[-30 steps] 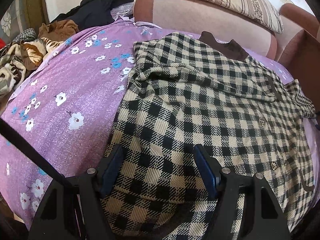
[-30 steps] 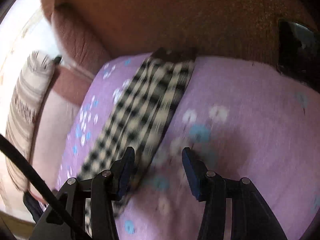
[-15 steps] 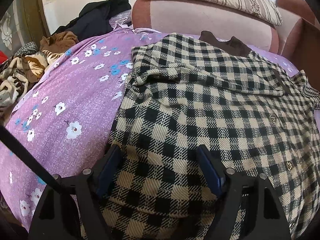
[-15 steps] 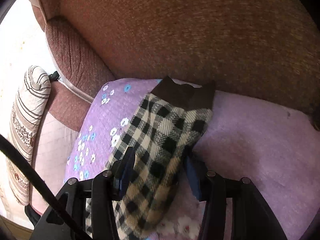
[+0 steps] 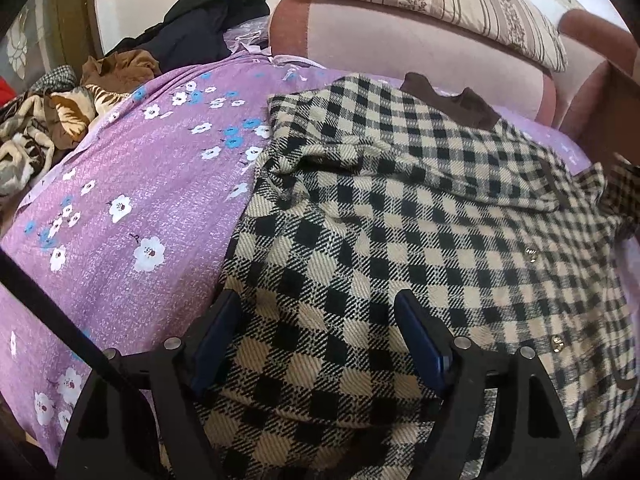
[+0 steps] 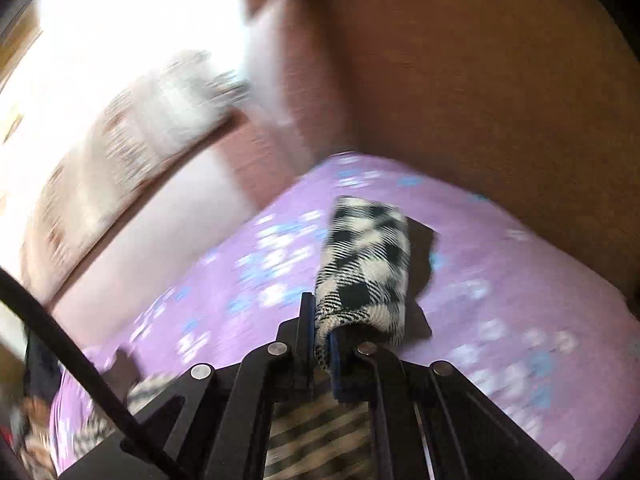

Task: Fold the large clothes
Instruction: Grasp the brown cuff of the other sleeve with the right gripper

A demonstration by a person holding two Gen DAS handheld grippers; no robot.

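Note:
A black-and-cream checked coat [image 5: 400, 208] with a brown collar [image 5: 452, 100] lies spread on a purple flowered sheet [image 5: 140, 200]. My left gripper [image 5: 320, 336] is open, its blue-padded fingers [image 5: 216, 336] just above the coat's lower part. My right gripper [image 6: 320, 340] is shut on the coat's sleeve [image 6: 364, 264], near its brown cuff [image 6: 420, 248], and holds it lifted above the sheet [image 6: 500, 280]. The right wrist view is blurred by motion.
A pink sofa back [image 5: 400, 44] with a striped pillow [image 5: 440, 0] runs behind the coat. A pile of other clothes [image 5: 40, 128] and a black garment [image 5: 208, 24] lie at the far left. A brown armrest [image 6: 480, 80] rises at the right.
My right gripper has closed on the checked sleeve and lifted it, swinging fast. My left gripper has stayed open and moved slightly closer over the coat.

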